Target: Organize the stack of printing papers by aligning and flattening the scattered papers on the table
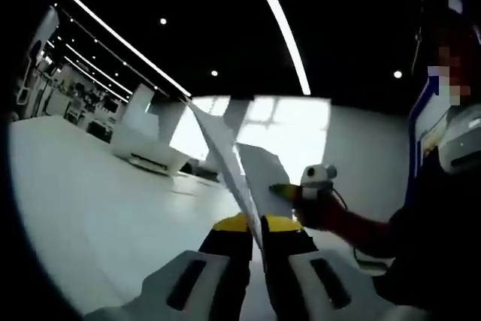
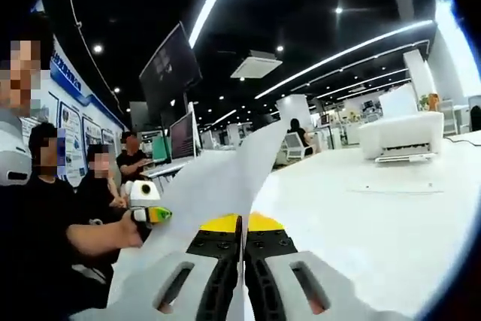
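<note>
White paper [image 1: 225, 155] is rising toward twelve o'clock — your left gripper [image 1: 255, 225] and right gripper [image 2: 242, 225] are both pinching it tight.

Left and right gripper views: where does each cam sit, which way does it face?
Left gripper view: rides the left gripper, looking along its jaws, shut on the paper; the person's hand with the other gripper shows at right.
Right gripper view: rides the right gripper, jaws shut on the paper, facing the white table; the person's arm at left.
Shared: paper, table, white printer.
</note>
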### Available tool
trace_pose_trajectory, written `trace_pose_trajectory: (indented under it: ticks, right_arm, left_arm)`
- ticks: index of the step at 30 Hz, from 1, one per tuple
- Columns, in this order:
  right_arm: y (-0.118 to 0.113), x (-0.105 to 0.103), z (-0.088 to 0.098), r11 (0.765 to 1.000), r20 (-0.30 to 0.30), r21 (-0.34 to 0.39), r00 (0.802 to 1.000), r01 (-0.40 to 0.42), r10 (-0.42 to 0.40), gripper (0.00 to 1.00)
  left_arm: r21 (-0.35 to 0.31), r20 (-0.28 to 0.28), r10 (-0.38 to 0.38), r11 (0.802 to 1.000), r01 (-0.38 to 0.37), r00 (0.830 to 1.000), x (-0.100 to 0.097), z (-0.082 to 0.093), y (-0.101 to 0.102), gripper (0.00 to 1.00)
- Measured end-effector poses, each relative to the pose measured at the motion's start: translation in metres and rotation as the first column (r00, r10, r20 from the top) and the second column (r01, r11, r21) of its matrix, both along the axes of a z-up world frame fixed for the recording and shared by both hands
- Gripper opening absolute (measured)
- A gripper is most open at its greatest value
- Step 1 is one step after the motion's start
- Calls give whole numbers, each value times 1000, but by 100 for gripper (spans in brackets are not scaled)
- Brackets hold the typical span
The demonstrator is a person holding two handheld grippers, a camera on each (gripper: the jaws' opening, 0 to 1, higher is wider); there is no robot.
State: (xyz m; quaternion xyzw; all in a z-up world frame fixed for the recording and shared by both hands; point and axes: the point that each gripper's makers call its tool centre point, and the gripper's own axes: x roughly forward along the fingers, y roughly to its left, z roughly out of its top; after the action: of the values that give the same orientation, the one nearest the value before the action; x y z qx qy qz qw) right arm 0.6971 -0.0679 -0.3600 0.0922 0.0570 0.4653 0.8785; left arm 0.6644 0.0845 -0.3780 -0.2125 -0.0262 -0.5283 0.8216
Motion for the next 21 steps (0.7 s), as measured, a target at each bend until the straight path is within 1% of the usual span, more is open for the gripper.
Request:
trace_pose_trajectory:
  ticks: [4, 7, 10, 14, 21]
  right_arm:
    - [-1, 1, -1, 1000, 6, -8, 1000, 5, -5, 0]
    - [1, 4, -4, 1000, -2, -6, 1000, 8, -8, 0]
    - [5, 5, -8, 1000, -2, -17, 1000, 11, -11, 0]
    - [3, 9, -13, 1000, -8, -24, 1000, 16, -17, 0]
    - [1, 11, -14, 999, -14, -19, 999, 33, -33, 0]
  left_arm:
    - [-20, -9, -16, 1000, 16, 1000, -1, 2, -1, 16]
    - [-25, -11, -20, 999, 20, 1000, -3, 3, -2, 17]
    - [-38, -15, -35, 999, 35, 999, -6, 5, -4, 20]
    - [-43, -23, -39, 998, 38, 999, -6, 5, -4, 20]
    - [-54, -35, -44, 998, 42, 998, -6, 5, -3, 21]
